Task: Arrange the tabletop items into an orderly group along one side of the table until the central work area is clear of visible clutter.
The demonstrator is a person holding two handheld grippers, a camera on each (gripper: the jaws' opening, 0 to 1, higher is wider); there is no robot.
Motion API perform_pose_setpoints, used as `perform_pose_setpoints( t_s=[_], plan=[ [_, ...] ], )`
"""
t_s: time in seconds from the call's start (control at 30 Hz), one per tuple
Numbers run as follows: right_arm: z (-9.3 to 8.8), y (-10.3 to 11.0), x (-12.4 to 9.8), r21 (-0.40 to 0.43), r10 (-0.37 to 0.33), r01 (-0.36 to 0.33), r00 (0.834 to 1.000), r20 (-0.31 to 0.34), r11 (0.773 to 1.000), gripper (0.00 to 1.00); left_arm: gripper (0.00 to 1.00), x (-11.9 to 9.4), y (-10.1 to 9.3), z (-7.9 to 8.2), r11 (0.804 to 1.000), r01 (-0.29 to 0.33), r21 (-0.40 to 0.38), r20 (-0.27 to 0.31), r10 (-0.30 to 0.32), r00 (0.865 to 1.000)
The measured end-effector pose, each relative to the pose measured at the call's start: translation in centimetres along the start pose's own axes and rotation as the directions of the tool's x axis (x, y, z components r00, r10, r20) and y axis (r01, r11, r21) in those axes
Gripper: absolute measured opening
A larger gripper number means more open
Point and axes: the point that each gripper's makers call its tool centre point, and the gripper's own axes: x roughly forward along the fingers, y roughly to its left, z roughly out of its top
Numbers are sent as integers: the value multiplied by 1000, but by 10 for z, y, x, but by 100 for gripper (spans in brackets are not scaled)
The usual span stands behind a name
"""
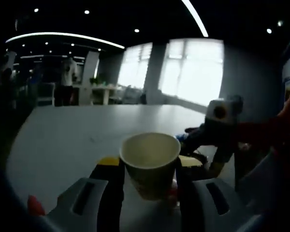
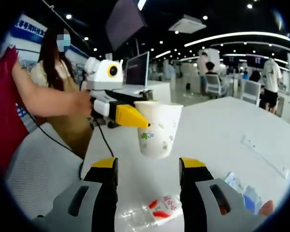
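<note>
Left gripper view: your left gripper (image 1: 150, 170) held a paper cup (image 1: 150, 163) between its two yellow-tipped jaws, which pressed against the cup's sides. The cup stood upright, its open mouth tilted slightly toward the camera, and nothing could be seen in the part of its inside that showed. The white table (image 1: 87, 130) stretched away behind it, dim against bright windows. Your right gripper (image 1: 217, 133) entered from the right, just beyond the cup.

Right gripper view: the same paper cup (image 2: 157, 128), white with small green and red prints, hung above the table (image 2: 222, 130), clamped by the left gripper (image 2: 130, 116), whose yellow tip lay across the cup's rim. Your hand (image 2: 82, 102) held that tool. Your right gripper (image 2: 147, 166) had its jaws spread wide and held nothing; the cup was just ahead of them, untouched. A clear plastic packet with red markings (image 2: 154, 210) lay flat on the table between the jaws. Blue and white wrappers (image 2: 244, 193) lay by the right jaw, and a white strip-shaped item (image 2: 263, 154) lay farther off.
</note>
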Motion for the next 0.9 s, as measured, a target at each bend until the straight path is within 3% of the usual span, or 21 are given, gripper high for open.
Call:
perform_pose_setpoints(
  t_s=[0.23,0.43,0.67,0.9],
  plan=[
    [-16,18,-13,23,54,-52,996,-74,998,54,39,19,14,-3,990,89,112,-13,-88,996],
    [-19,20,-20,61,55,-50,996,-73,997,53,39,43,29,-11,982,147,116,-21,-146,989],
    [-21,19,-22,75,38,-33,996,-75,997,53,39,69,53,-30,971,200,132,-42,-196,980],
    [-29,13,-24,108,15,-6,997,-81,994,53,38,86,59,-48,962,228,153,-50,-223,974]
  ],
)
